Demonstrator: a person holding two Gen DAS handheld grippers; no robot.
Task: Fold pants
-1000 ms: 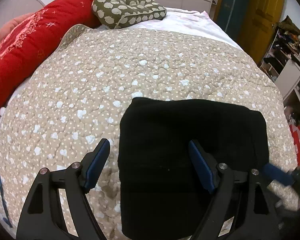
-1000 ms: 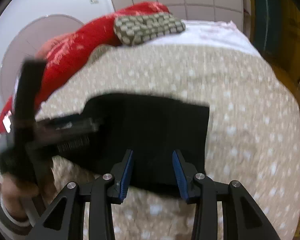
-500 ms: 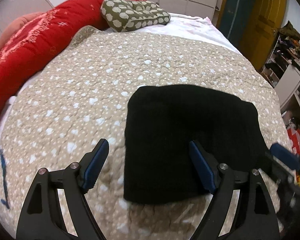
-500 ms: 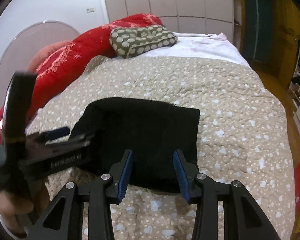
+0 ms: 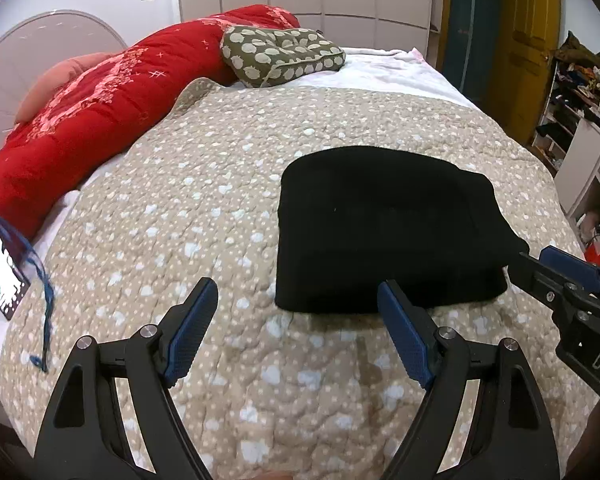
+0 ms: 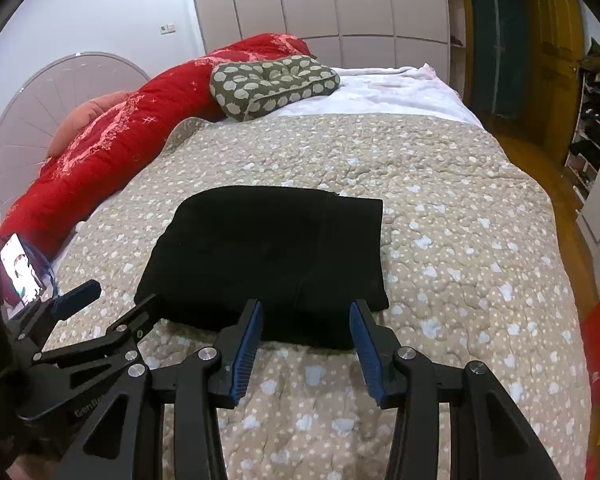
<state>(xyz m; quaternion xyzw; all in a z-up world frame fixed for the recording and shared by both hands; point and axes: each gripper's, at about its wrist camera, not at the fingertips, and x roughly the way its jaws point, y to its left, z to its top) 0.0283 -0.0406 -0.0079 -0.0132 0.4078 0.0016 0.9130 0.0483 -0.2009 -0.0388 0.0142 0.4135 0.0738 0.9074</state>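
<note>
While both tools hang above the bed, the black pants (image 5: 384,232) lie folded into a compact rectangle on the tan spotted quilt (image 5: 180,220), flat, nothing gripping them. Left tool (image 5: 298,332): fingers spread wide apart, empty, just short of the pants' near edge, bundle sitting fwd and to the right btwn the tips. Right tool (image 6: 306,344): fingers apart too, empty, near edge of the pants directly ahead btwn its blue pads (image 6: 246,346). Red duvet (image 6: 112,152) and green dotted cushion (image 6: 272,84) sit well beyond, at the bed's far end. Phone (image 6: 20,268) lies at the left edge.
</note>
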